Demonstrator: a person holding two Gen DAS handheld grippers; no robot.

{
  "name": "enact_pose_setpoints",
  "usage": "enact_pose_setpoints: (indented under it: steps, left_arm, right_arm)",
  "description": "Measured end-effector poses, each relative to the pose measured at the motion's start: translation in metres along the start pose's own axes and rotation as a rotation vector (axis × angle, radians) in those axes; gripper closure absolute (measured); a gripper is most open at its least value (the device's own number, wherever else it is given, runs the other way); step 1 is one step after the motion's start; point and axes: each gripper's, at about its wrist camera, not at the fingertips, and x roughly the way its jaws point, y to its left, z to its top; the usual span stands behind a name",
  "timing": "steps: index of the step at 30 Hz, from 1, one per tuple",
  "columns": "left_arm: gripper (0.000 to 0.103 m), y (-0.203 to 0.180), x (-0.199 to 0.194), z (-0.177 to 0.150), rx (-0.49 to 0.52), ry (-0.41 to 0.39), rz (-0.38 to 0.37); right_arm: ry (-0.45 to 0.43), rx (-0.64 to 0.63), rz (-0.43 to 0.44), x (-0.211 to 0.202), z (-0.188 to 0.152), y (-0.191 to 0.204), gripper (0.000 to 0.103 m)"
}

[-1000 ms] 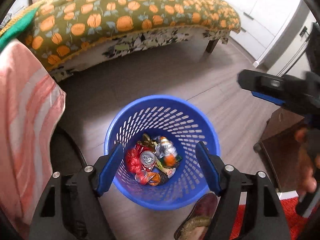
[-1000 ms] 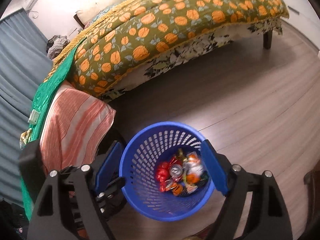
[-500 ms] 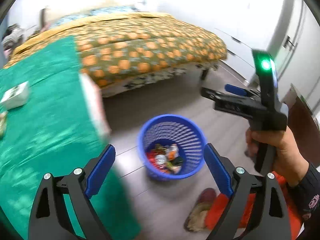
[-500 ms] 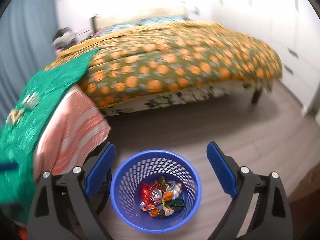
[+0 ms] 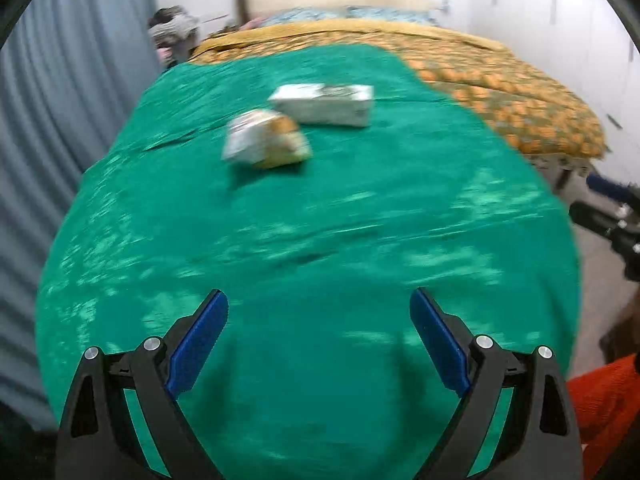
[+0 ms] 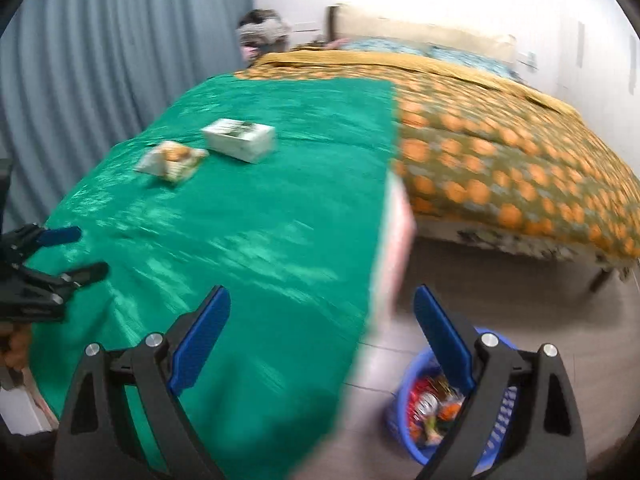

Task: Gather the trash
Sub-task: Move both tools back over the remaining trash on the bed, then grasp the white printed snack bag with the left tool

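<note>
A white carton box (image 5: 322, 104) and a crumpled snack packet (image 5: 266, 140) lie side by side on a green cloth (image 5: 320, 220), far ahead of my left gripper (image 5: 318, 292). Its jaws are opening and nothing is between them. The right wrist view shows the same box (image 6: 240, 140) and packet (image 6: 172, 160) to the upper left of my right gripper (image 6: 322, 288), which is open and empty. A blue basket (image 6: 404, 432) holding cans and wrappers (image 6: 430, 404) stands on the floor behind its right finger. Each gripper appears at the edge of the other's view.
A bed with an orange-patterned quilt (image 6: 500, 152) lies beyond the green cloth. A grey curtain (image 6: 100, 60) hangs on the left. Wood floor (image 6: 520, 300) runs between bed and basket. A red cloth (image 5: 600, 400) shows at lower right.
Both grippers swung up and away from over the blue basket toward the green cloth, and their jaws stand wider. The box and packet came into view.
</note>
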Motion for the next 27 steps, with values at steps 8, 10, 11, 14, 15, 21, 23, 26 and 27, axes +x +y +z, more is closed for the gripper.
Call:
enact_pose_setpoints:
  steps: [8,10,11,14,15,21,23,26,27]
  left_arm:
    - [0.012,0.027,0.000,0.003,-0.053,-0.019,0.043]
    - [0.012,0.026,-0.001,0.005,-0.043,-0.025,0.050]
    - [0.012,0.025,0.001,0.007,-0.034,-0.030,0.057]
    - [0.012,0.023,0.003,0.010,-0.008,-0.039,0.070]
    - [0.012,0.023,0.004,0.011,-0.001,-0.040,0.072]
    - [0.012,0.027,0.016,0.028,0.002,-0.028,0.008]
    - [0.011,0.041,0.018,0.047,-0.044,-0.050,-0.060]
    - [0.006,0.056,0.023,0.080,-0.060,-0.112,-0.099]
    - [0.006,0.058,0.028,0.091,-0.050,-0.110,-0.110]
  right_arm:
    - [0.093,-0.060,0.029,0.072,0.029,0.056,0.013]
    - [0.119,-0.076,0.027,0.087,0.027,0.060,0.013]
    - [0.133,-0.079,0.030,0.093,0.025,0.061,0.013]
    - [0.138,-0.081,0.040,0.094,0.022,0.059,0.013]
    - [0.144,-0.081,0.044,0.095,0.022,0.060,0.013]
    - [0.142,-0.069,0.048,0.095,0.021,0.060,0.012]
    - [0.142,-0.068,0.049,0.096,0.021,0.060,0.012]
    - [0.142,-0.069,0.047,0.096,0.021,0.060,0.012]
    - [0.142,-0.069,0.047,0.096,0.021,0.060,0.012]
